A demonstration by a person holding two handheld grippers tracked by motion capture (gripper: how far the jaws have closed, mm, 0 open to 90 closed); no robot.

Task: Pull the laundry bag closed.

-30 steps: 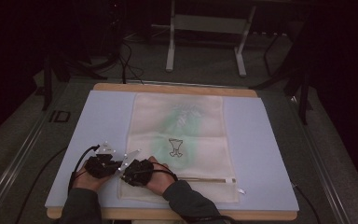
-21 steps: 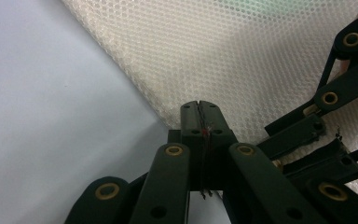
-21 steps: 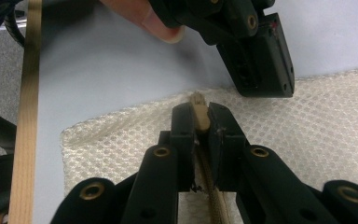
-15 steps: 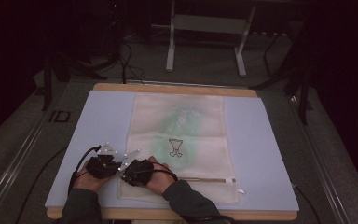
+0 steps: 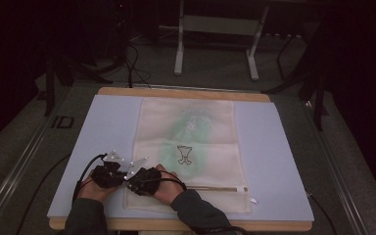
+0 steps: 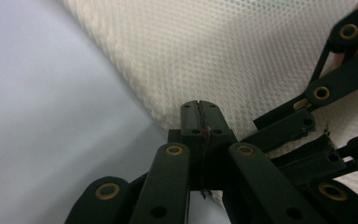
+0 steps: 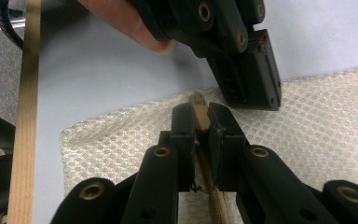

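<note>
A cream mesh bag (image 5: 191, 147) with a green print lies flat on the pale blue mat (image 5: 103, 127). Its zipper (image 5: 215, 188) runs along the near edge. Both grippers meet at the bag's near left corner. My left gripper (image 5: 122, 176) (image 6: 199, 116) is shut on the bag's mesh edge (image 6: 242, 56) at that corner. My right gripper (image 5: 133, 180) (image 7: 199, 122) is shut on a beige tab (image 7: 199, 112) at the zipper's left end, the zipper tape running back beneath its jaws. The left gripper (image 7: 244, 65) sits just beyond the tab in the right gripper view, nearly touching it.
The mat lies on a wooden table whose edge (image 7: 23, 121) is close to the hands. A small white tag (image 5: 253, 199) lies at the bag's near right corner. Metal frame legs (image 5: 178, 44) and cables stand on the dark floor behind the table.
</note>
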